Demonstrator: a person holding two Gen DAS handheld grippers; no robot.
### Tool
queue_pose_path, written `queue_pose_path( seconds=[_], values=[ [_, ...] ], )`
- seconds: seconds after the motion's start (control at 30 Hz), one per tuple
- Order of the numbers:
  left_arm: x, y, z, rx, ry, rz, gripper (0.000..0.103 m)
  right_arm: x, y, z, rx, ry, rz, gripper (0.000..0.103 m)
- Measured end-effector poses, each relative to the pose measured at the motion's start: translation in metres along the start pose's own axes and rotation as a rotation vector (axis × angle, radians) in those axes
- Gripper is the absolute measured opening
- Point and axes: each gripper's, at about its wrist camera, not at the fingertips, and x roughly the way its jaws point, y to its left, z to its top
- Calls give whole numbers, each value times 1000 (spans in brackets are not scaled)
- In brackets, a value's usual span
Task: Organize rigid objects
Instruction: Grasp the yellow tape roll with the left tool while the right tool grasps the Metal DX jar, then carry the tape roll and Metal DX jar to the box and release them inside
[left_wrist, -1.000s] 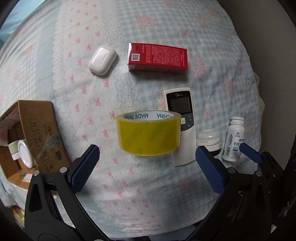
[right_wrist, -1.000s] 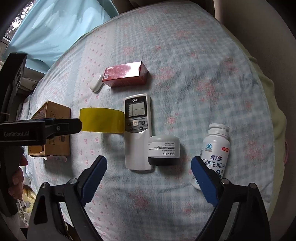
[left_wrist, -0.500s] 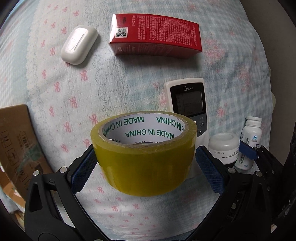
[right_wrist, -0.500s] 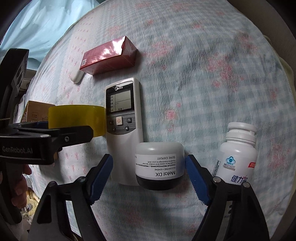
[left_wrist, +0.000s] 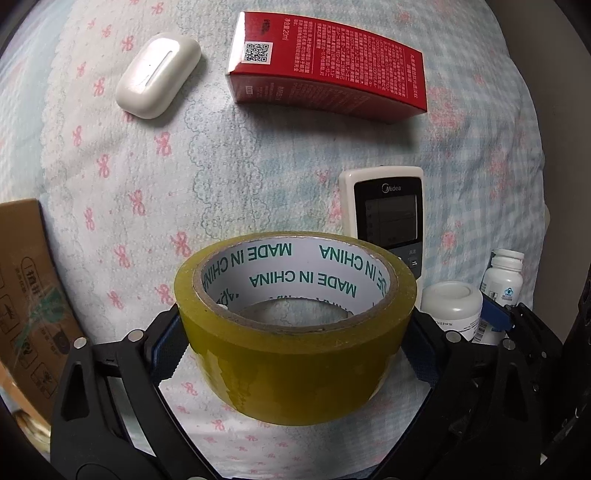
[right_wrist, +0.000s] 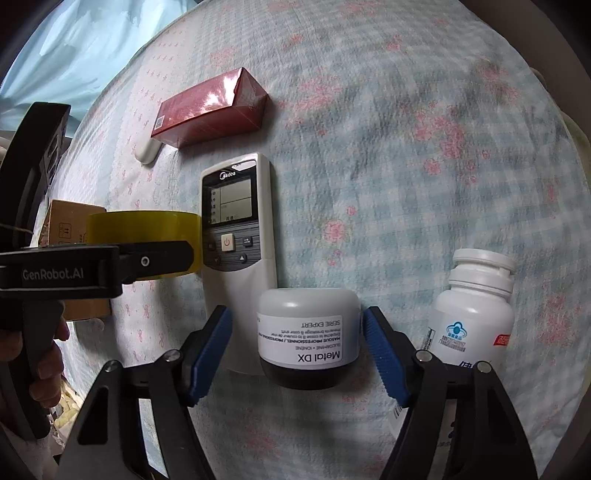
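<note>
A yellow tape roll (left_wrist: 295, 332) stands on the flowered bedcloth between the fingers of my left gripper (left_wrist: 295, 350), whose blue pads (left_wrist: 166, 354) touch its sides; the roll also shows in the right wrist view (right_wrist: 144, 236). My right gripper (right_wrist: 295, 354) is open around a small white-and-black cream jar (right_wrist: 306, 336), with a gap on each side. A white remote (right_wrist: 240, 236), a red box (right_wrist: 210, 107), a white earbud case (left_wrist: 159, 74) and a white pill bottle (right_wrist: 472, 314) lie around them.
A cardboard box (left_wrist: 29, 295) sits at the left edge of the bed. The remote (left_wrist: 388, 210) lies just right of the tape roll and left of the jar (left_wrist: 452, 306). The bed's right edge drops off past the pill bottle (left_wrist: 504, 273).
Both grippers moved forward and down. The left one closed in on the tape roll until its pads met the sides. The right one narrowed around the cream jar.
</note>
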Motion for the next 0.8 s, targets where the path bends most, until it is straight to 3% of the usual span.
queue_pose_path(
  seconds=[0.17,0.8],
  values=[
    [0,1,-1,-5,-8,5,96,8,7,-1,-39,30,-72,53],
    [-25,22,-14,-55,-66,-8,96,-15,-5,-5,59,-24,-17,52]
  ],
)
